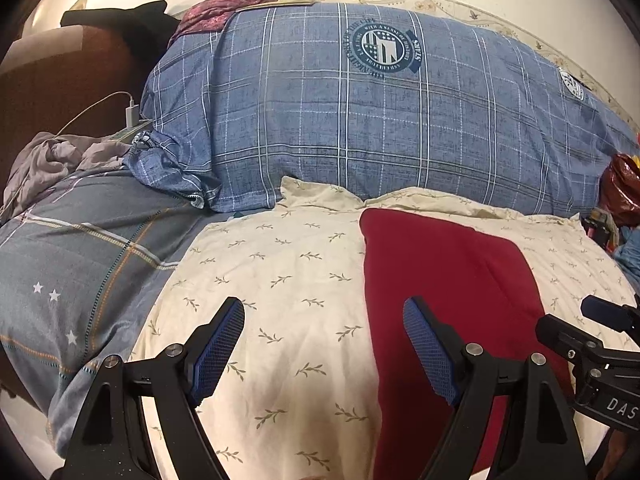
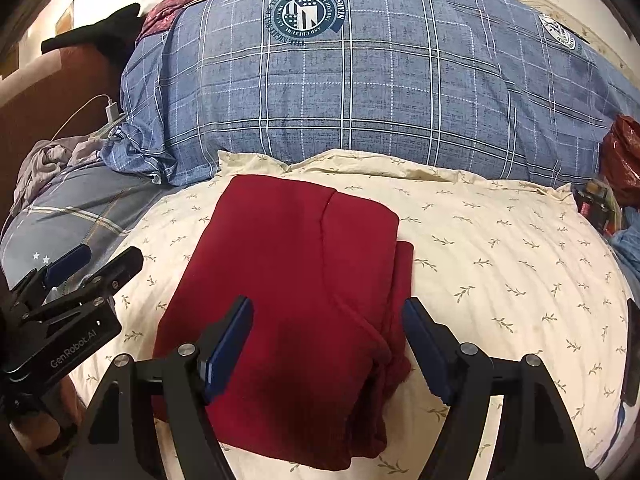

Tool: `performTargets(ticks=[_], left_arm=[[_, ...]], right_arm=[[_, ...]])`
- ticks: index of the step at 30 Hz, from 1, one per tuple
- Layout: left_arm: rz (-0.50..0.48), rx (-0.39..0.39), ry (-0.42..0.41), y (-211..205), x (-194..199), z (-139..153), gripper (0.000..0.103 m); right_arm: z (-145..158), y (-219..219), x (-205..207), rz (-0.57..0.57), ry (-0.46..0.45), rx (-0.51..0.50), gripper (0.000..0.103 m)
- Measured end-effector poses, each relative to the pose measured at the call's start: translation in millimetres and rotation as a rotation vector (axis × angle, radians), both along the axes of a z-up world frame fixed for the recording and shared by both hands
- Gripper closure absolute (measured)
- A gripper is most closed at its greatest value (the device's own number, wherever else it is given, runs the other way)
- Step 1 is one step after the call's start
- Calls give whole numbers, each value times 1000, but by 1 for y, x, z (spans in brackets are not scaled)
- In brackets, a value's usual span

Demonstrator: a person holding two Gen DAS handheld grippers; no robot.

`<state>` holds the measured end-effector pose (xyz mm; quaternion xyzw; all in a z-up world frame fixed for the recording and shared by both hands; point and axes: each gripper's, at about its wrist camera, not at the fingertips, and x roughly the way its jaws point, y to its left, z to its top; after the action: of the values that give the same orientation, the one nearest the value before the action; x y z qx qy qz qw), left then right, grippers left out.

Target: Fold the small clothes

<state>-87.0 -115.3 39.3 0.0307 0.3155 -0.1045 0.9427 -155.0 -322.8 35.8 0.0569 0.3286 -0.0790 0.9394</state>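
Note:
A dark red garment (image 2: 288,280) lies folded into a rough rectangle on a cream leaf-print sheet (image 2: 500,264); a second layer sticks out along its right edge. My right gripper (image 2: 328,312) is open and empty, held just above the garment's near part. My left gripper (image 1: 324,312) is open and empty above the cream sheet (image 1: 280,280), with its right finger over the garment's left edge (image 1: 440,272). The left gripper also shows at the left of the right wrist view (image 2: 96,260). The right gripper shows at the right edge of the left wrist view (image 1: 600,320).
A big blue plaid duvet (image 1: 360,120) is piled behind the sheet. A grey plaid bedcover with stars (image 1: 80,264) lies left, with crumpled grey cloth (image 1: 52,160) and a white charger (image 1: 131,114). A red plastic bag (image 2: 622,152) and clutter sit at far right.

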Motion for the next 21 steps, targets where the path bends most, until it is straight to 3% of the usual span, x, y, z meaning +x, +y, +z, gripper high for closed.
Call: performTargets(ticks=[21], left_arm=[[-2, 32, 6, -7, 7, -7, 22]], right_arm=[[-14, -1, 10, 6, 32, 34, 25]])
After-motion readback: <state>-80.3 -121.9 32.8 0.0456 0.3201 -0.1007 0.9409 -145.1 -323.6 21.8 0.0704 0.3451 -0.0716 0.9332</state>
